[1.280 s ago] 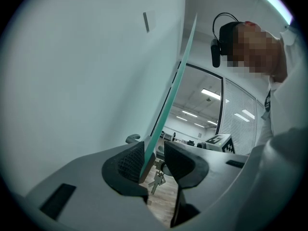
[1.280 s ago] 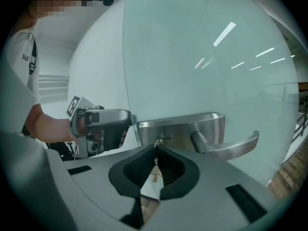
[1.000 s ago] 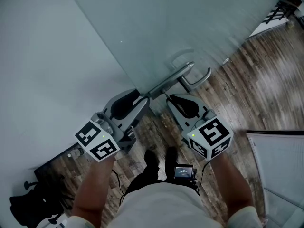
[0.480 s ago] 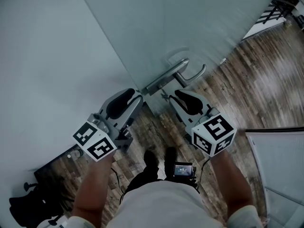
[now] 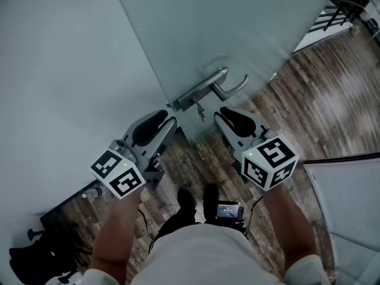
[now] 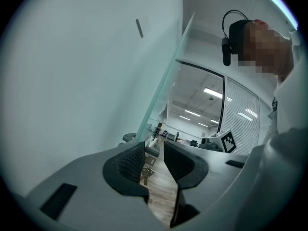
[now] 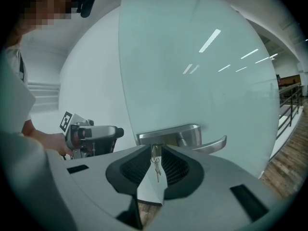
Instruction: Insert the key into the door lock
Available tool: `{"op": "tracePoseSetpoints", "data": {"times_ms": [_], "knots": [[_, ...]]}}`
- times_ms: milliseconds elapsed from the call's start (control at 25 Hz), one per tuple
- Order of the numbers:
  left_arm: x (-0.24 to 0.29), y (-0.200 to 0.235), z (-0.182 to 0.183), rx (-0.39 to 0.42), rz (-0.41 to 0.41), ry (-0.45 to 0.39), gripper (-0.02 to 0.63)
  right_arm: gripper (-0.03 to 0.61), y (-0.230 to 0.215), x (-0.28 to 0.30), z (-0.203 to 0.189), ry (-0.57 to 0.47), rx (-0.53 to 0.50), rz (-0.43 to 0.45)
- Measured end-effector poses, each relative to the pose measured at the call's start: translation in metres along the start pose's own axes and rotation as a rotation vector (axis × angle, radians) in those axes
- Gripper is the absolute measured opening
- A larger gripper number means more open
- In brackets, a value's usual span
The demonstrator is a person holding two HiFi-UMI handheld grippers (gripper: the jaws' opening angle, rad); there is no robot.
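Note:
A bunch of keys (image 5: 199, 109) hangs from the brushed-metal lock plate (image 5: 191, 95) on the glass door, just below the lever handle (image 5: 233, 90); one key appears to sit in the lock. My right gripper (image 5: 219, 113) is open, a little to the right of the keys and not touching them. In the right gripper view the keys (image 7: 155, 161) dangle beyond the narrow gap of the right gripper (image 7: 156, 153). My left gripper (image 5: 171, 123) is open and empty, left of the door's edge. The keys (image 6: 145, 174) show through the gap of the left gripper (image 6: 155, 154).
The frosted glass door (image 5: 249, 34) meets a pale wall (image 5: 53, 70) on the left. Wood-pattern floor (image 5: 332, 105) runs to the right. A white panel (image 5: 350, 195) stands at the lower right, and dark gear (image 5: 35, 254) lies at the lower left.
My right gripper has drawn back slightly from the lock plate, and the keys now hang free from the lock. The left gripper has barely moved.

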State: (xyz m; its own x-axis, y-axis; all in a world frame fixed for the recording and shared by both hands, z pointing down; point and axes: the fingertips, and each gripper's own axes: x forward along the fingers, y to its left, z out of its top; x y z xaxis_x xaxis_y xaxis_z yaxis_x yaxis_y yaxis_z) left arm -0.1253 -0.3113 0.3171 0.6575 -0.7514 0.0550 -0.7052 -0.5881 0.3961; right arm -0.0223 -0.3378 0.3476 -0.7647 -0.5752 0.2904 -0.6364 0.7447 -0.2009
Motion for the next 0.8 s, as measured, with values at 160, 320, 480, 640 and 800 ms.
{"op": "tracePoseSetpoints", "data": {"times_ms": [160, 320, 480, 640, 800], "knots": [[-0.005, -0.012, 0.004, 0.011, -0.017, -0.010, 0.085, 0.071, 0.002, -0.011, 0.010, -0.023, -0.010, -0.019], [-0.008, -0.020, 0.004, 0.014, -0.042, -0.011, 0.040, 0.067, 0.003, -0.016, 0.013, -0.025, -0.021, -0.032], [-0.013, -0.028, 0.005, 0.029, -0.056, -0.007, 0.032, 0.061, 0.008, -0.023, 0.017, -0.029, -0.033, -0.043], [-0.016, -0.035, 0.007, 0.047, -0.058, -0.001, 0.031, 0.055, 0.013, -0.028, 0.022, -0.038, -0.042, -0.049], [-0.017, -0.038, 0.009, 0.059, -0.060, -0.003, 0.029, 0.051, 0.014, -0.031, 0.028, -0.051, -0.050, -0.054]]}}
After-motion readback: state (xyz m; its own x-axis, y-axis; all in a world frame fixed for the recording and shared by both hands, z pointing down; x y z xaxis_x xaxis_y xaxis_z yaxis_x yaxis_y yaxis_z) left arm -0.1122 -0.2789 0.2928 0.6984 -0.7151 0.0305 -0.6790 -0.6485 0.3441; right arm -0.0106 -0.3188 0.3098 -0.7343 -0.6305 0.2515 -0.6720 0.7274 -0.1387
